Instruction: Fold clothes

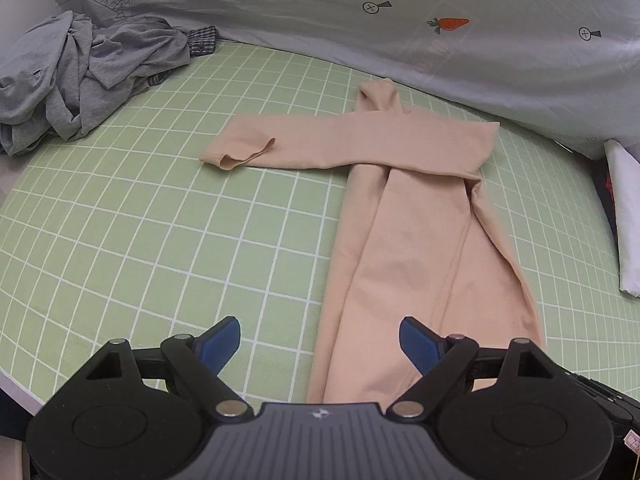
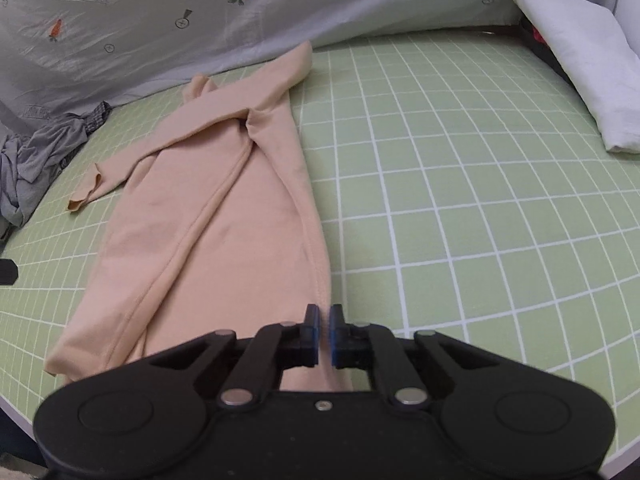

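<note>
1. Left wrist view: the left gripper (image 1: pixel 320 340) has its jaws spread wide and holds nothing. The beige long-sleeved top (image 1: pixel 416 216) lies straight ahead of it, its hem edge passing between and under the blue pads (image 1: pixel 218 346).
2. Right wrist view: the right gripper (image 2: pixel 324 334) has its jaws nearly together, with a thin gap showing. The garment's right hem edge runs to the fingertips; I cannot tell whether cloth is pinched there.
3. Progress, as judged: the body is already narrowed lengthwise into a long strip, with a seam ridge down the middle. One sleeve (image 1: pixel 280 144) is laid across the chest and sticks out ahead-left of the left gripper, its cuff curled open. Left to do: tuck that sleeve in, then fold the strip end to end.
4. Materials: the top is thin, smooth and matte, probably stretchy knit; it drapes flat with soft creases.
5. Surface: a green sheet with a white grid (image 1: pixel 160 220).
6. Other unfolded items: a crumpled grey garment pile (image 1: pixel 72 80) far ahead-left; a folded white cloth (image 2: pixel 580 64) far ahead-right.
</note>
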`<state>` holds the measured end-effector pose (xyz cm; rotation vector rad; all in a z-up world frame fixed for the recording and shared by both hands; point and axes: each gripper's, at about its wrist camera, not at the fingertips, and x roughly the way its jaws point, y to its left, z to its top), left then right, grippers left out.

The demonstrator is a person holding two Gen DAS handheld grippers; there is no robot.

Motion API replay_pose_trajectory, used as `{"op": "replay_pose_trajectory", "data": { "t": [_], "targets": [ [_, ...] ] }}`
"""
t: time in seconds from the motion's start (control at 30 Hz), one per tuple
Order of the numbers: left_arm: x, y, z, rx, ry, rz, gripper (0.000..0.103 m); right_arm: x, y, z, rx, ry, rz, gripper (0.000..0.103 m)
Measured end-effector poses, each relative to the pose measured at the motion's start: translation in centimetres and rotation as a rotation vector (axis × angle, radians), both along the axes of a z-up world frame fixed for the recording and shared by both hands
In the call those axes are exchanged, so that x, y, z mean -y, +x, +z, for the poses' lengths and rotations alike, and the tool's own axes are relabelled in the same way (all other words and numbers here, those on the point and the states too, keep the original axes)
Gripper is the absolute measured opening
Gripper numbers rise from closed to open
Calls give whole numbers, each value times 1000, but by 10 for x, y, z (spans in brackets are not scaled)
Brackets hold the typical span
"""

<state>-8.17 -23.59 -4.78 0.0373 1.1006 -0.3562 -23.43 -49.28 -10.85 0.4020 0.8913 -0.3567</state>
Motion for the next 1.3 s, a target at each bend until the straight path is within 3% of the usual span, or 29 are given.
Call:
{"op": "replay_pose_trajectory", "data": {
  "t": [0.33, 0.57, 0.7, 0.8, 0.87, 1.0, 1.2, 1.3],
  "targets": [
    [-28, -9, -3, -9, 2, 40, 87, -40, 22, 33, 119, 50, 150, 3],
    [-49, -16, -19, -61, 42, 55, 87, -78, 55, 5, 60, 137, 270, 3],
    [-61, -16, -28, -95, 54, 80, 87, -86, 68, -29, -6, 264, 233, 3],
    [-66, -14, -30, -104, 48, 94, 87, -88, 64, -22, -2, 260, 228, 12],
    [-68, -12, -31, -107, 39, 100, 87, -83, 59, -17, 3, 236, 195, 24],
    [-67, -6, -30, -106, 24, 106, 87, -73, 53, -11, -15, 187, 144, 24],
    [-56, 6, -22, -80, 7, 101, 87, -75, 61, -19, -100, 137, 200, 27],
    [-50, 14, -18, -65, 2, 102, 87, -72, 64, -16, -91, 129, 207, 48]
  ]
}}
